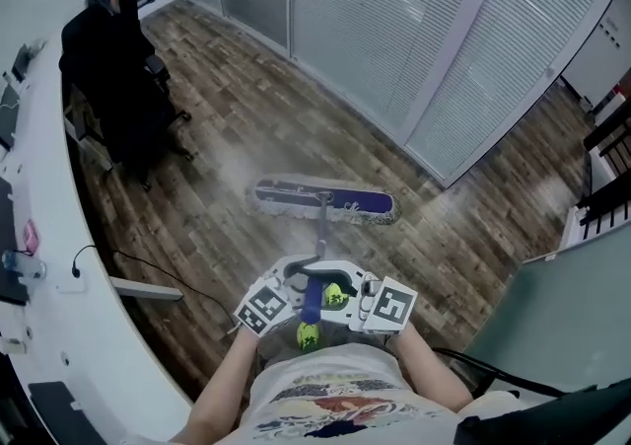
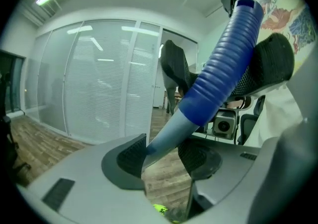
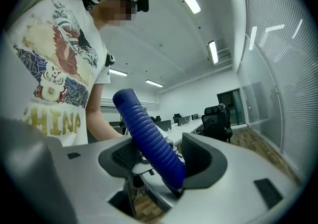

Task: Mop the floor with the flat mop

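Observation:
The flat mop's head, blue and grey, lies flat on the wooden floor ahead of me. Its grey pole runs back to a ribbed blue handle in front of my body. My left gripper is shut on the pole just below the blue grip, with the grey pole between its pads. My right gripper is shut on the ribbed blue handle higher up, from the other side. In their own views the left gripper and the right gripper face each other across the handle.
A black office chair stands at the far left beside a curved white desk. A black cable trails on the floor by the desk. A glass partition with blinds runs behind the mop. A grey-green panel is at my right.

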A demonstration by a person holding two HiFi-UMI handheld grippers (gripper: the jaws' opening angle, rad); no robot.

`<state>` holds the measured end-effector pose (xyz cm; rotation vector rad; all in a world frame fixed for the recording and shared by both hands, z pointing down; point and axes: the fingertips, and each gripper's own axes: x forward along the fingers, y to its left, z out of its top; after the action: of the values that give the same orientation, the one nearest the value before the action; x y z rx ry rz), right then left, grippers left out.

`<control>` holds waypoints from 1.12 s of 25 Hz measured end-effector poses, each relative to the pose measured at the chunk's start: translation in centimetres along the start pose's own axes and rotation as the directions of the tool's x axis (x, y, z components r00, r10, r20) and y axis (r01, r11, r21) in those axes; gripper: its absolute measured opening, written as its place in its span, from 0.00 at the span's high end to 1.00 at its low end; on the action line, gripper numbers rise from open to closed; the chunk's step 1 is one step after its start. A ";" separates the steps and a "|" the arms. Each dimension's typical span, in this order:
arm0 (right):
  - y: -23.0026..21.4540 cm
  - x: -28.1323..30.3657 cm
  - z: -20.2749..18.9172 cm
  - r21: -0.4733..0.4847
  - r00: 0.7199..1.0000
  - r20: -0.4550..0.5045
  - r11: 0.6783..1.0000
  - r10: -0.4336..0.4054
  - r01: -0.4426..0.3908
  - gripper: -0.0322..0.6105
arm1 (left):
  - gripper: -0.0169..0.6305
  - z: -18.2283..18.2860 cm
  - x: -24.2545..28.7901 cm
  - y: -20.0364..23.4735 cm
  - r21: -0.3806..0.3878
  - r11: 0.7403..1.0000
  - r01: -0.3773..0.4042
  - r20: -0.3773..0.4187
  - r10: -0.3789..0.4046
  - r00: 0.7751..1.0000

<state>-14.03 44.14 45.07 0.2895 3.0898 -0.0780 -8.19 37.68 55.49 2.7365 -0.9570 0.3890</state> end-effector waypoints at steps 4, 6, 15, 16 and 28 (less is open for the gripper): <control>2.2 0.2 0.1 0.025 0.999 -0.027 0.999 0.030 -0.029 0.57 | 0.69 0.4 -1.2 -1.9 0.053 0.999 0.011 0.020 -0.012 1.000; 2.2 -0.1 0.1 0.027 1.000 -0.022 0.999 0.021 -0.020 0.57 | 0.69 0.6 -0.8 -2.2 0.171 0.985 0.001 0.027 -0.006 1.000; -0.5 -3.3 1.5 0.027 0.996 0.070 0.998 -0.056 0.054 0.57 | 0.76 2.3 3.1 -2.6 0.393 0.911 0.124 -0.023 -0.125 0.992; -0.7 -3.7 1.5 0.027 0.996 0.070 0.998 -0.051 0.049 0.57 | 0.76 2.4 3.5 -2.7 0.389 0.912 0.133 -0.021 -0.135 0.991; -6.3 -6.1 -1.9 -0.005 1.000 0.010 1.000 -0.007 0.007 0.56 | 0.76 1.4 9.0 1.9 0.324 0.936 0.136 -0.057 -0.124 0.991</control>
<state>-9.31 36.94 47.56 0.2769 3.0813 -0.0711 -2.40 30.66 57.24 3.0561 -0.7528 0.6212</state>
